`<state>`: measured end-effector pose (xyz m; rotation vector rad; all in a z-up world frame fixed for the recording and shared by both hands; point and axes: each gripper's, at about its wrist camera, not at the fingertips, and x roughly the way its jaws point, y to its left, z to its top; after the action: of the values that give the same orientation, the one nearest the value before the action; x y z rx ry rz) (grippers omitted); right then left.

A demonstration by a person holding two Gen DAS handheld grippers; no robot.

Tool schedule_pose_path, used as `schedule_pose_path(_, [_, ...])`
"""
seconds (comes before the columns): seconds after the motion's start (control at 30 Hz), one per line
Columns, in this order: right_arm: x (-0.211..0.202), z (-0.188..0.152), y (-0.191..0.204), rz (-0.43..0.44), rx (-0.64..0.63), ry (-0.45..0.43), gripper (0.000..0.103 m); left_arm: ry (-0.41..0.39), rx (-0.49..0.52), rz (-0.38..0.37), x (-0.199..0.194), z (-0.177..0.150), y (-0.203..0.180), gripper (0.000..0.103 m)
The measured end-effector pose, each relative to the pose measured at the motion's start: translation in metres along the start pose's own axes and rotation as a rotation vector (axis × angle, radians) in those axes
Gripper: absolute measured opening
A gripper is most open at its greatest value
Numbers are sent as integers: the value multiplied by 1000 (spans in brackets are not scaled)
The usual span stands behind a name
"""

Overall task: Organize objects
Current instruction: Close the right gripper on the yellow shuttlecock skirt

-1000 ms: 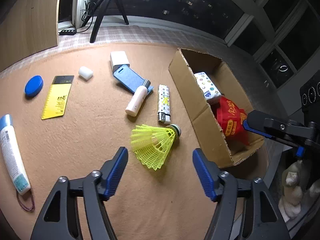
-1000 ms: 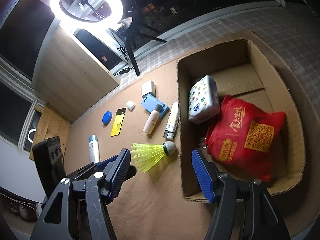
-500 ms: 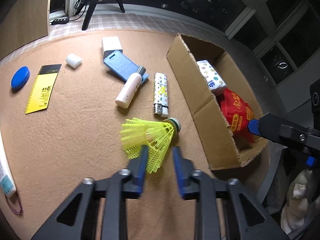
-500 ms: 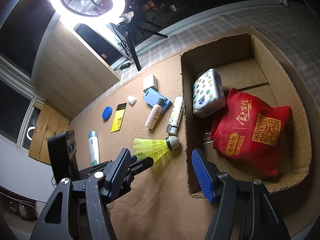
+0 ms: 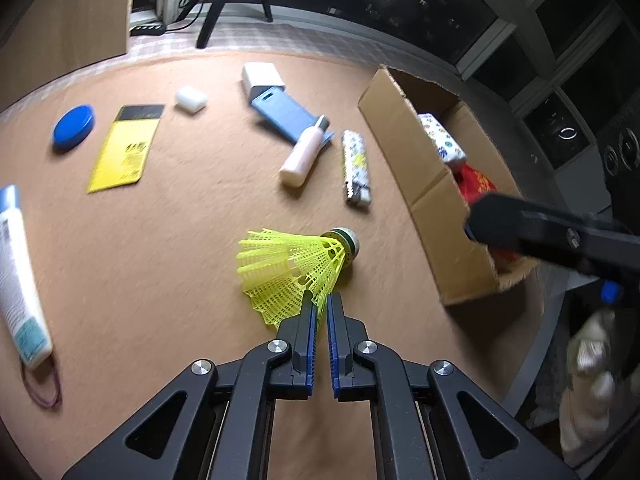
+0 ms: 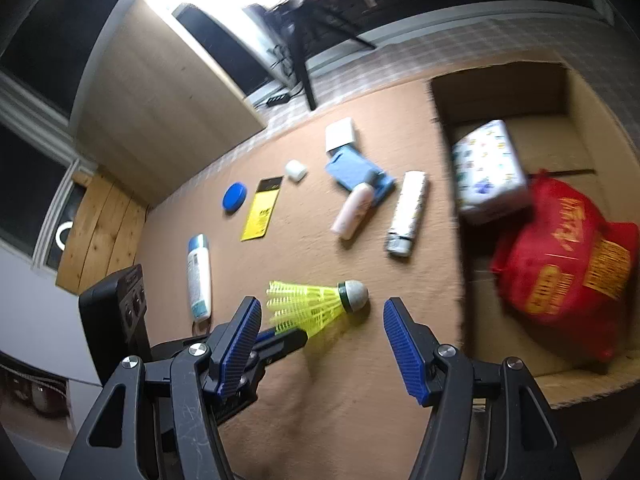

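Observation:
A yellow shuttlecock (image 5: pixel 294 270) lies on the tan mat, cork toward the cardboard box (image 5: pixel 434 196). My left gripper (image 5: pixel 321 304) is shut on the edge of its yellow skirt. In the right wrist view the shuttlecock (image 6: pixel 316 304) sits between my open right gripper (image 6: pixel 322 322) fingers, and the left gripper's tip pinches its skirt from the lower left. The box (image 6: pixel 452 240) holds a patterned tissue pack (image 6: pixel 488 170) and a red bag (image 6: pixel 568 260).
On the mat lie a patterned lighter (image 5: pixel 356 166), a pink bottle (image 5: pixel 304 154), a blue case (image 5: pixel 284 114), a white box (image 5: pixel 262 74), a white eraser (image 5: pixel 191 99), a yellow card (image 5: pixel 126 146), a blue lid (image 5: pixel 74 126), a white tube (image 5: pixel 20 280) and a rubber band (image 5: pixel 42 384).
My left gripper moved forward and closed from wide open onto the shuttlecock's skirt. My right gripper shifted left and nearer the shuttlecock, still open.

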<state>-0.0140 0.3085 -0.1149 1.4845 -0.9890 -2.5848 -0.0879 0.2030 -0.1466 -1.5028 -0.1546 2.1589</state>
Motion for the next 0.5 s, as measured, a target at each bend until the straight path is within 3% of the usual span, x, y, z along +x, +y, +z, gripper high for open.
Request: schedule_pose_path(0.5, [72, -15, 30, 15, -81, 174, 60, -9, -45, 7, -38, -45, 42, 5])
